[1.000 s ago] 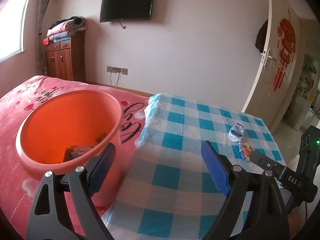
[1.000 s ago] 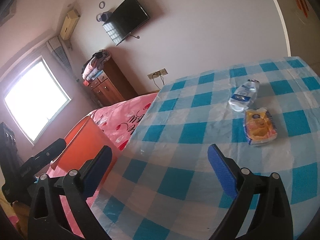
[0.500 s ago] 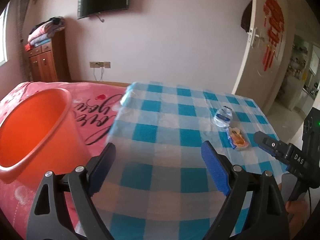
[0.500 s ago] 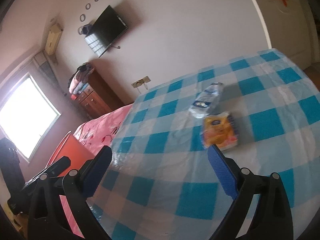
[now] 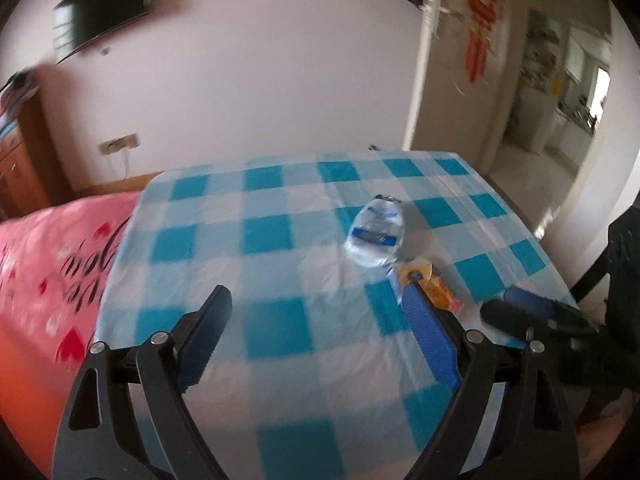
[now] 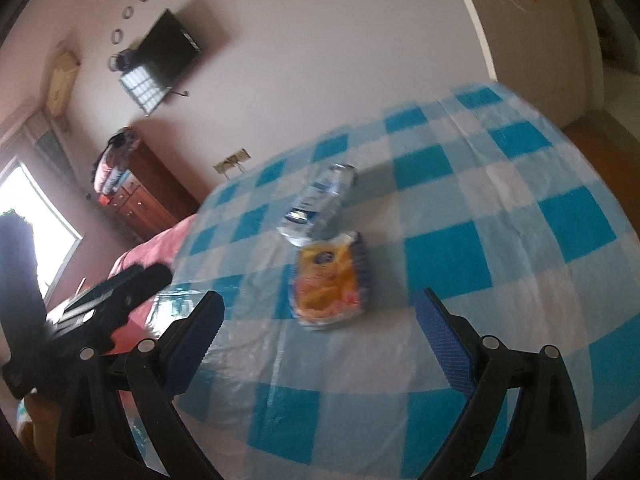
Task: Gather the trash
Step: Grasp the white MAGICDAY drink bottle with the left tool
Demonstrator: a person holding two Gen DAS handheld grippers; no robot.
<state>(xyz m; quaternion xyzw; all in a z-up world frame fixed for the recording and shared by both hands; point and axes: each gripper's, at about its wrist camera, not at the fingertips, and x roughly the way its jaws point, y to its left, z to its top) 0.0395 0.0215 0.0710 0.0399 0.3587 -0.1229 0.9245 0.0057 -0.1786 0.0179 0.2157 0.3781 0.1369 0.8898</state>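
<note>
Right claw (image 6: 316, 312) tilts downward, spread wide, empty, above the snack packet (image 6: 328, 284).

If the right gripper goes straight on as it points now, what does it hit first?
Most likely the yellow snack packet, lying between and just ahead of the open right gripper. The crushed water bottle lies beyond it. Depth is hard to judge.

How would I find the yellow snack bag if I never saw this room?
Look at the table with the blue and white checked cloth. Two bits of trash lie close together near its middle. The snack bag is the flat yellow and orange packet; next to it, on the wall side, is a clear squashed bottle with a blue label.
</note>
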